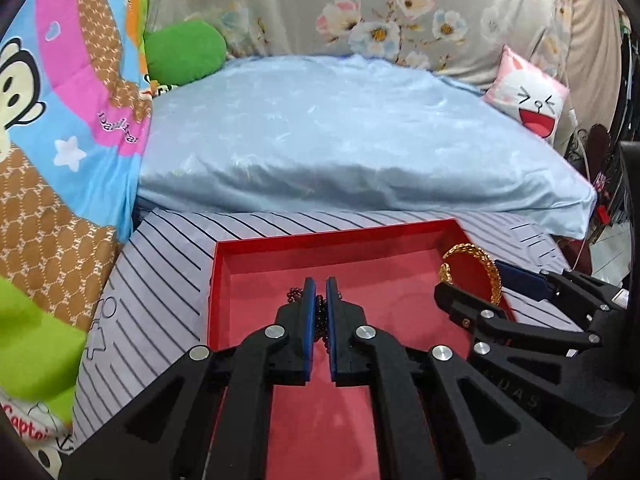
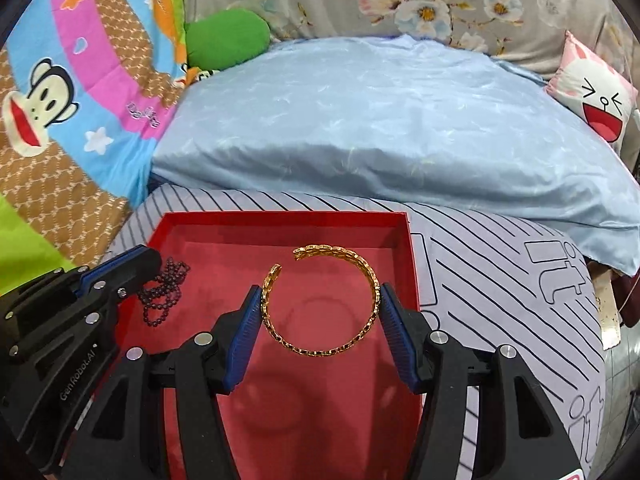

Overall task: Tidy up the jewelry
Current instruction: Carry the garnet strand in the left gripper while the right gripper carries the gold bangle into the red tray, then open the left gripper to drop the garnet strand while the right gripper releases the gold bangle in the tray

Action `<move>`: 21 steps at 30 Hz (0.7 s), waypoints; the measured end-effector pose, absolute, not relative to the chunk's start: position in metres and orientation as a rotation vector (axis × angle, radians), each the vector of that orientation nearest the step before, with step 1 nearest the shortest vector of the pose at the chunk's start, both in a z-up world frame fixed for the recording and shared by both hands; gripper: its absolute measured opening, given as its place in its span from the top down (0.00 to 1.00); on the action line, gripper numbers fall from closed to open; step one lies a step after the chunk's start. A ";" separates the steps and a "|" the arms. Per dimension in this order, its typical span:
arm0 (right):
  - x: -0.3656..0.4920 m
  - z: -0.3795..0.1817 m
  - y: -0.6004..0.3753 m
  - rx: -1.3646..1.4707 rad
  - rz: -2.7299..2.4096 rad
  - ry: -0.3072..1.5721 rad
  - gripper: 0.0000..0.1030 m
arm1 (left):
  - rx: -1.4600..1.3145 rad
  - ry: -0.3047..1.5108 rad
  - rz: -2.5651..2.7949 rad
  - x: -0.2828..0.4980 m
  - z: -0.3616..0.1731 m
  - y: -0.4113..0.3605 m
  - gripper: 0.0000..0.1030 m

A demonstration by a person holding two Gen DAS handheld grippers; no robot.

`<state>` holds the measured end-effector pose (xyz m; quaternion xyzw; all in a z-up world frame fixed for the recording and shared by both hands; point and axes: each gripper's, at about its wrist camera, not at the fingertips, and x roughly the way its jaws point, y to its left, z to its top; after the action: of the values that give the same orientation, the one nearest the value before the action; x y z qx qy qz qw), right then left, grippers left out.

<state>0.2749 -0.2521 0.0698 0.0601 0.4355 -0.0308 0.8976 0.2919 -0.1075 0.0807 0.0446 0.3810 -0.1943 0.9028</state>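
Note:
A red box [image 1: 336, 236] [image 2: 280, 216] with a pink lining lies on the striped bedsheet. My left gripper [image 1: 320, 286] is shut on a dark beaded bracelet [image 1: 320, 312] and holds it over the box; the beads [image 2: 164, 292] hang at the box's left side in the right wrist view. My right gripper [image 2: 319, 294] is shut on a gold open bangle [image 2: 320, 300] and holds it by its two sides above the lining. The bangle [image 1: 476, 268] also shows at the box's right edge in the left wrist view.
A light blue pillow [image 1: 360, 132] lies behind the box. A cartoon-print quilt [image 1: 60, 140] is piled at the left with a green cushion [image 1: 184, 52]. A pink and white cartoon cushion [image 1: 528, 96] sits at the back right. The bed edge falls away at the right.

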 end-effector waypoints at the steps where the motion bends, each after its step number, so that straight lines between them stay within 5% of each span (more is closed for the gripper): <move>1: 0.279 0.067 -0.253 0.126 -0.064 0.910 0.46 | 0.095 0.796 -0.401 0.297 0.077 -0.109 0.95; 15: 0.312 0.048 -0.256 0.116 -0.084 0.974 0.45 | 0.100 0.847 -0.354 0.322 0.054 -0.118 0.93; 19: 0.311 0.049 -0.256 0.111 -0.090 0.965 0.42 | 0.110 0.842 -0.307 0.322 0.055 -0.117 0.66; 21: 0.309 0.050 -0.255 0.109 -0.088 0.959 0.41 | 0.105 0.840 -0.287 0.322 0.055 -0.114 0.61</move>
<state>0.3092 -0.2554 0.0498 0.0524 0.4608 -0.0422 0.8850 0.3222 -0.1140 0.0550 0.0509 0.4060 -0.1387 0.9019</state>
